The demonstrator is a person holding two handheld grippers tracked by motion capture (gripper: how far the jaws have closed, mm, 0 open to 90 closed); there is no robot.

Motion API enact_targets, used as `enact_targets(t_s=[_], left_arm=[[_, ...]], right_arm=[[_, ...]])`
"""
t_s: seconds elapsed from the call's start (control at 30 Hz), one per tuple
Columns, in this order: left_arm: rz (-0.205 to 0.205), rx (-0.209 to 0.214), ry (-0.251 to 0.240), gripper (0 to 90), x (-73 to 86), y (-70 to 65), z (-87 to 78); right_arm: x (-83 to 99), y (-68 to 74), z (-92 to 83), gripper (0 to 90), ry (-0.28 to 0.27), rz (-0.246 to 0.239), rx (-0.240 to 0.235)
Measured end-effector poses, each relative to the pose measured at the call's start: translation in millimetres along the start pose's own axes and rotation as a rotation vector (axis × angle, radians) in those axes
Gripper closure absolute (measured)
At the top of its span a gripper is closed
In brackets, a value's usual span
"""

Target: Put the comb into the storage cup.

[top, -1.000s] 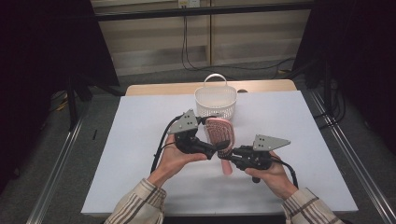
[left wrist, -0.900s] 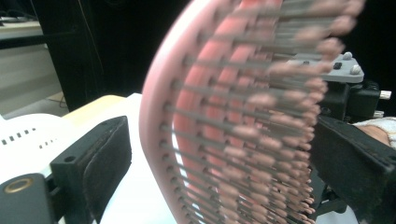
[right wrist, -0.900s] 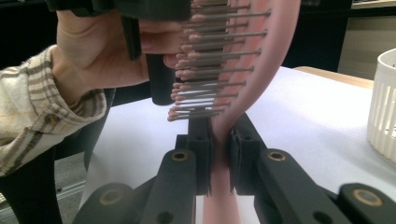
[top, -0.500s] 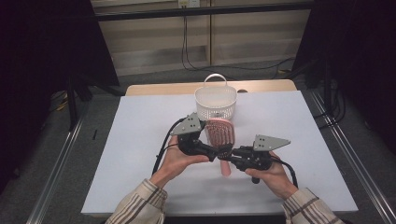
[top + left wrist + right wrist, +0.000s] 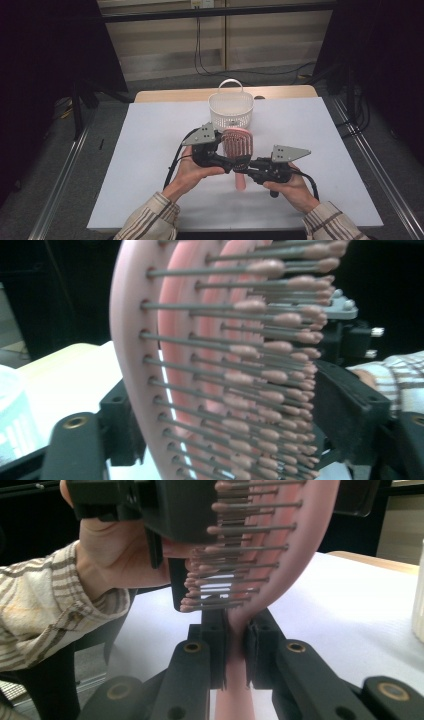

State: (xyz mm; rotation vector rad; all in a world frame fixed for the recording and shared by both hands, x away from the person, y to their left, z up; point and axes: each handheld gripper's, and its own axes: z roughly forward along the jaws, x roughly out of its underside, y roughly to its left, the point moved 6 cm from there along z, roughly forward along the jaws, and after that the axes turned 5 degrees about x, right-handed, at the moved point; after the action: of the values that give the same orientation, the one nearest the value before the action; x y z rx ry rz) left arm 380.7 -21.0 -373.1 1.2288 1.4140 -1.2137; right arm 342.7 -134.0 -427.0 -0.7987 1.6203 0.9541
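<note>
A pink hairbrush (image 5: 238,142) is held upright above the white table, bristles facing the person's left hand. My right gripper (image 5: 246,171) is shut on its neck, seen close in the right gripper view as black jaws (image 5: 235,630) clamping the pink handle (image 5: 235,700). My left gripper (image 5: 234,160) has just been closing around the brush head (image 5: 150,340). One jaw stands behind the brush's back, the other at the bristle tips (image 5: 280,375); I see no firm press from either.
A white plastic basket (image 5: 231,107) with a hoop handle stands just behind the brush at the table's far middle. White table (image 5: 150,150) surface extends to both sides. A wooden edge (image 5: 280,92) lies beyond it, then dark floor and metal rails.
The left gripper has shifted slightly right and its jaws have narrowed around the brush head. The right gripper and the brush have stayed where they were.
</note>
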Motion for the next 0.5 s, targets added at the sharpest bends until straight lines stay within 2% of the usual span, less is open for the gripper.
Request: enact_targets(t_s=[0.13, 0.27, 0.3, 0.33, 0.47, 0.5], left_arm=[[0.011, 0.011, -0.008, 34.6, -1.1, -1.3, -0.3], [0.004, 0.014, -0.019, 36.1, -1.9, -1.9, 1.9], [0.008, 0.011, -0.010, 37.2, -1.5, -2.1, 1.8], [0.004, 0.030, -0.024, 38.8, -1.5, -2.8, 2.6], [0.010, 0.043, -0.022, 44.6, -2.1, -4.0, 1.8], [0.013, 0.050, -0.028, 48.3, -2.5, -4.8, 2.2]], right_arm=[[-0.6, -1.3, -0.7, 81.5, -0.004, 0.001, 0.006], [-0.6, -1.4, -0.7, 81.5, -0.005, 0.002, 0.001], [-0.7, -1.8, -0.9, 81.5, -0.007, 0.003, 0.003], [-0.9, -2.2, -1.2, 81.5, -0.006, 0.003, 0.005], [-1.6, -3.0, -1.6, 81.1, -0.012, 0.005, 0.007], [-1.7, -3.0, -1.7, 80.7, -0.012, 0.009, 0.007]])
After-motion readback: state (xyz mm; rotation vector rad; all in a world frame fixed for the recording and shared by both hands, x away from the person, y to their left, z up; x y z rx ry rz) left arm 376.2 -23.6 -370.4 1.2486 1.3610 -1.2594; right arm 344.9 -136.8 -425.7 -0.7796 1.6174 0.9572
